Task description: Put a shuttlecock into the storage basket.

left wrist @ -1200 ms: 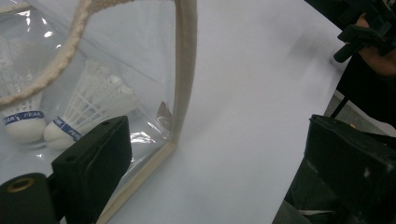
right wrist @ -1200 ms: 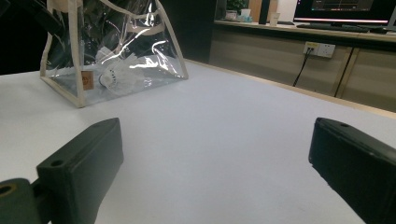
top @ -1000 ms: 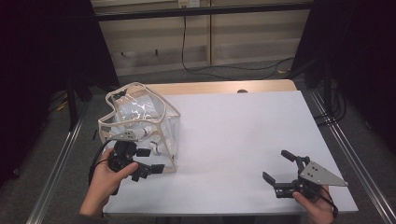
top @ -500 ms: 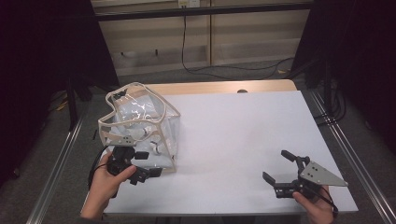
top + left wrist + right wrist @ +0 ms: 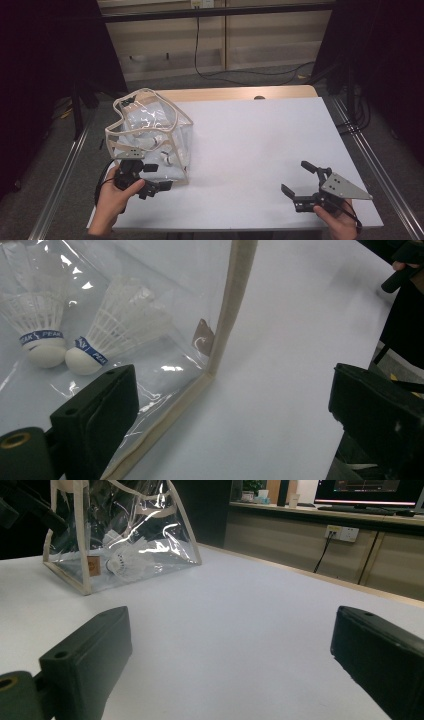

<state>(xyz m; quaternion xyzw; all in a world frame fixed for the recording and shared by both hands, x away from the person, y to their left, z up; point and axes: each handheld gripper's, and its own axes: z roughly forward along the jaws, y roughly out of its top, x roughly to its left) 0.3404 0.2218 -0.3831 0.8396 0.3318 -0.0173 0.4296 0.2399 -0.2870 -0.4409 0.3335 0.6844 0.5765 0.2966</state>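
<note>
My left gripper [image 5: 159, 176] sits jaws apart right at the near corner of the clear bag [image 5: 150, 132] with shuttlecocks [image 5: 107, 332] inside, right gripper [image 5: 301, 180] wide open, well off.

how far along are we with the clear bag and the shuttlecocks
Early. Done: shuttlecocks already lie inside the clear bag. In hand: the open left gripper sits at the bag's near corner, gripping nothing yet. Left: closing on the bag and handling it; the right gripper waits open, well apart on the white table.
</note>
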